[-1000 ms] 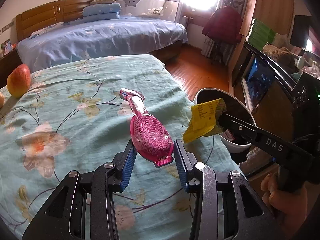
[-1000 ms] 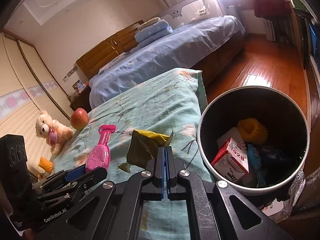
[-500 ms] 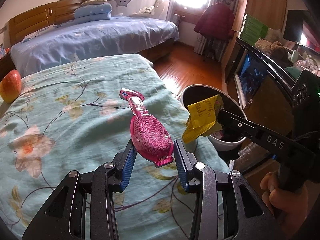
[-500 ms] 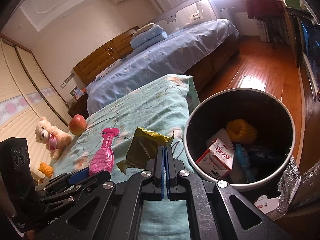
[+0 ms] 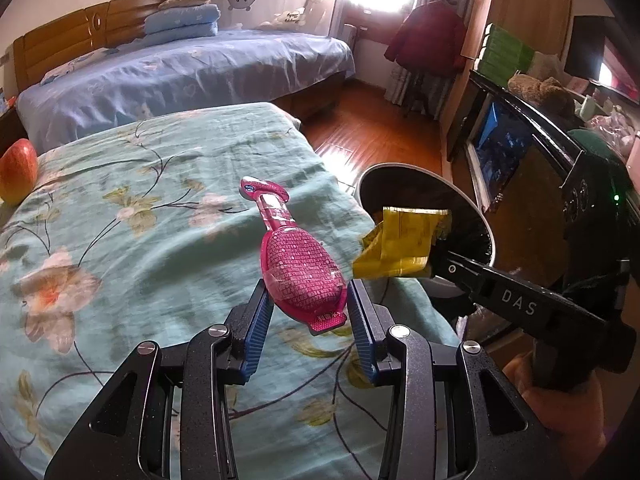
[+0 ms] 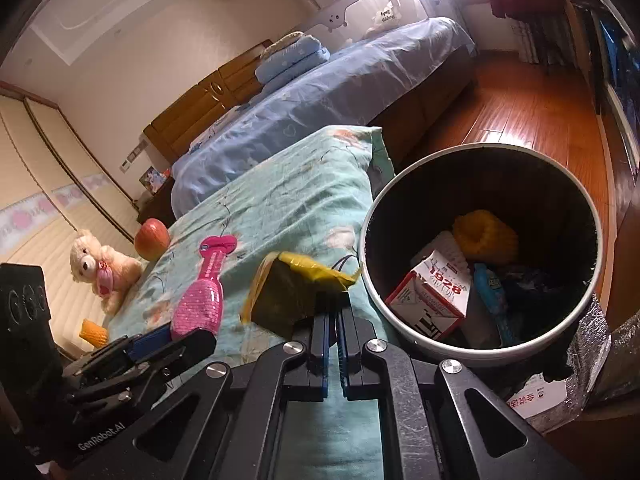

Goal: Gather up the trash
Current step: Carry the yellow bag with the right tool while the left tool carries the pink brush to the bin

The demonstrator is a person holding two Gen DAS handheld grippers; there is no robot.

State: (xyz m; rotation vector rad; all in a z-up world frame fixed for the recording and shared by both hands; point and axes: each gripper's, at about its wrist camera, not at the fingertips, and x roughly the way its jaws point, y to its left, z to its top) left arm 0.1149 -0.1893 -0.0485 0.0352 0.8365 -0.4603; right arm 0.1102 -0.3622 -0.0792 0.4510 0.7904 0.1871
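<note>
Red apple [image 6: 151, 238] beside teddy bear [image 6: 102, 266] on floral bedspread [image 5: 140, 216], blue bed [image 5: 192, 68] behind

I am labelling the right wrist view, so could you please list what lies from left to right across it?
Cream teddy bear → red apple → pink plastic hairbrush → crumpled yellow wrapper → round white trash bin with the red-and-white carton inside.

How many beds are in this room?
2: the near bed with the floral teal cover, right under both grippers, and a blue bed beyond it by the window. Others may lie outside the views.
</note>
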